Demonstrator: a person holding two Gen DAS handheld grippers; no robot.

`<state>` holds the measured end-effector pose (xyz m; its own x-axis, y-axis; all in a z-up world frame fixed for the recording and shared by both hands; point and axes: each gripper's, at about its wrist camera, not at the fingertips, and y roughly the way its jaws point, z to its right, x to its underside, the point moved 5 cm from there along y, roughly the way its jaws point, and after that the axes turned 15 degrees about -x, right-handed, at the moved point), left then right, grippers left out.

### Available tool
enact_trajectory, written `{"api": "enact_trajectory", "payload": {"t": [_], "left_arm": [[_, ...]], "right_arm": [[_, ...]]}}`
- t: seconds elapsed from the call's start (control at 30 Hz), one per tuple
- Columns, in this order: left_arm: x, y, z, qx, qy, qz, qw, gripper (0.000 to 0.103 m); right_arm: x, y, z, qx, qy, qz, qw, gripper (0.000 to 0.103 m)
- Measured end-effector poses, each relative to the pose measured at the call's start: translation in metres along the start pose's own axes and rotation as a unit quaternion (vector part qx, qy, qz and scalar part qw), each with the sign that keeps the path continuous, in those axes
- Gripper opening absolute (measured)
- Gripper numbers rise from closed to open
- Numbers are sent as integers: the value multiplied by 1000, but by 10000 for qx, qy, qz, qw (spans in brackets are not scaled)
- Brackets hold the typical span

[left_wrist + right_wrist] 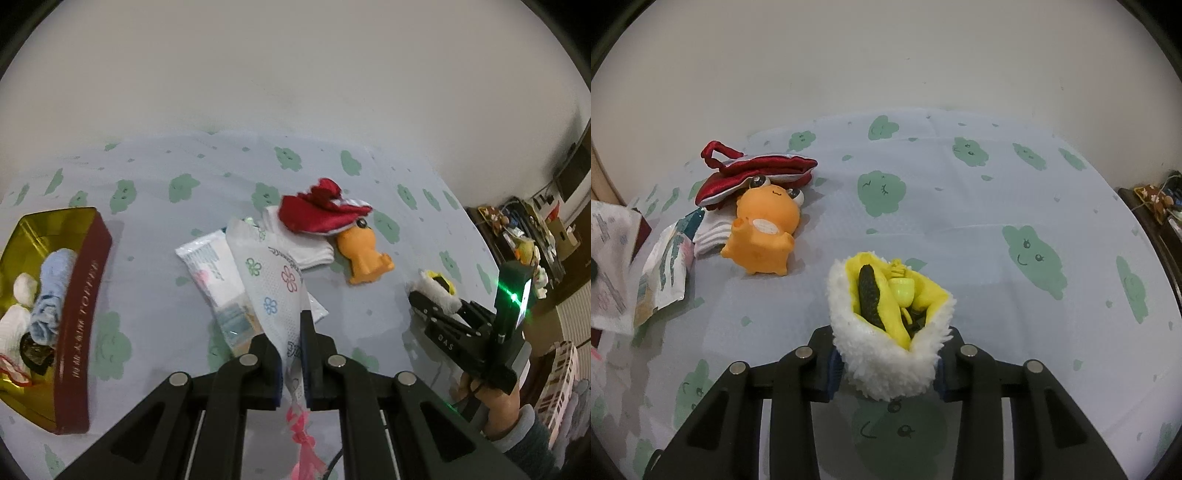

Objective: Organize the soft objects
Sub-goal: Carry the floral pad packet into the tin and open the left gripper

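My left gripper is shut on a white mesh pouch printed with flowers, which hangs above the bed. My right gripper is shut on a fluffy white pouch with yellow lining, also seen in the left wrist view. An orange squishy toy lies on the sheet beside a red satin pouch and a folded white cloth. These also show in the left wrist view: the toy, the red pouch, the white cloth.
A gold tin with dark red sides at the left holds a rolled blue cloth and white soft items. A plastic packet lies under the mesh pouch. Cluttered shelves stand at the right past the bed edge.
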<state>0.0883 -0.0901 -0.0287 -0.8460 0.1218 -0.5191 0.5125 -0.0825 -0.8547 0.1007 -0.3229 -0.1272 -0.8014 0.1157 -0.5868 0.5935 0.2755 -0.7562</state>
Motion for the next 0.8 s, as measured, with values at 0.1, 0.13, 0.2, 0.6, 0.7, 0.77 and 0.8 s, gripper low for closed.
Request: {"api": "enact_trajectory", "payload": {"t": [0.1, 0.13, 0.2, 0.6, 0.7, 0.77, 0.8], "left_arm": [[-7, -4, -12, -81, -55, 74, 9999, 7], [-10, -6, -16, -129, -57, 111, 9998, 7], [-16, -11, -27, -258, -79, 203, 9994, 7], [-45, -20, -147, -1246, -833, 351, 9881, 7], [-44, -18, -175, -1472, -967, 274, 9840, 7], [-42, -17, -189, -1562, -1042, 235, 9819, 7], [-41, -17, -197, -1612, -1082, 229, 9807, 7]], "right_arm": [[0, 0, 1, -16, 16, 2, 10000, 36], [0, 0, 1, -24, 22, 5, 10000, 36], [0, 0, 0, -36, 27, 5, 10000, 36], [0, 0, 0, -39, 35, 7, 10000, 37], [0, 1, 0, -37, 29, 4, 10000, 38], [0, 1, 1, -35, 16, -3, 10000, 38], [0, 1, 0, -31, 31, 4, 10000, 38]]}}
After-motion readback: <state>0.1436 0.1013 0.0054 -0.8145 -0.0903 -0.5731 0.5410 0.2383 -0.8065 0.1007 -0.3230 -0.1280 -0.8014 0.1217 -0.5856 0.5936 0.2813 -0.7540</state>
